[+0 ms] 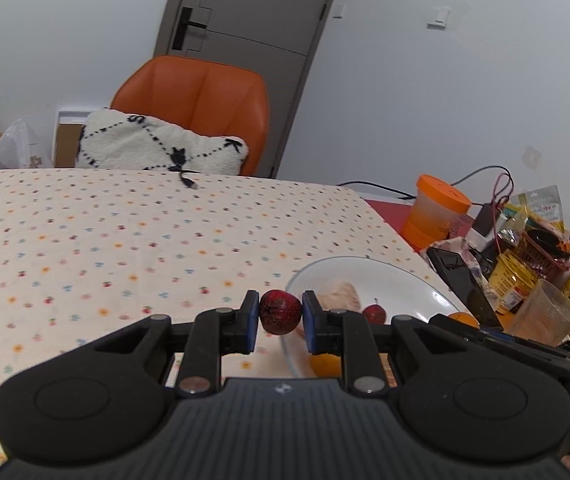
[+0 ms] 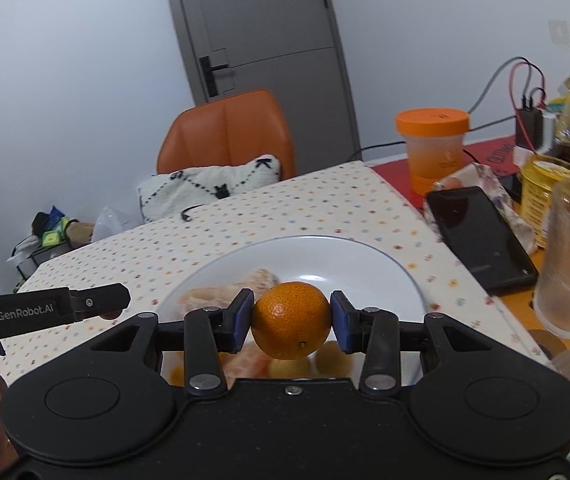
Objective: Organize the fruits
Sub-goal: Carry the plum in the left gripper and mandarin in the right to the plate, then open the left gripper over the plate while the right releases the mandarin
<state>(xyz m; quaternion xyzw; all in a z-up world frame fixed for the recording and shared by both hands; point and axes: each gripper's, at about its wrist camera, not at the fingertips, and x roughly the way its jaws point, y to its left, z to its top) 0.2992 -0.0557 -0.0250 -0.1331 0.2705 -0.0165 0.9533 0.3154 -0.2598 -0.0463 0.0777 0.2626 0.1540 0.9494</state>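
The left gripper [image 1: 281, 314] is pinching a small dark red fruit [image 1: 280, 312] between nearly closed pads, hovering just left of the white plate [image 1: 405, 280]. The right gripper [image 2: 292, 320] is clamping an orange [image 2: 291, 320] above that plate, jaws half open. Both grips are narrow; the round fruits could be slipping loose and rolling off the plate.

dark red fruit [image 1: 280, 312], orange mandarin [image 2: 291, 320], white plate [image 2: 365, 264], dotted tablecloth [image 1: 125, 240] (multicoloured)

Black tool [image 2: 291, 322], blue pads [image 2: 241, 326] — silver screws, "GenRobot.AI" lettering
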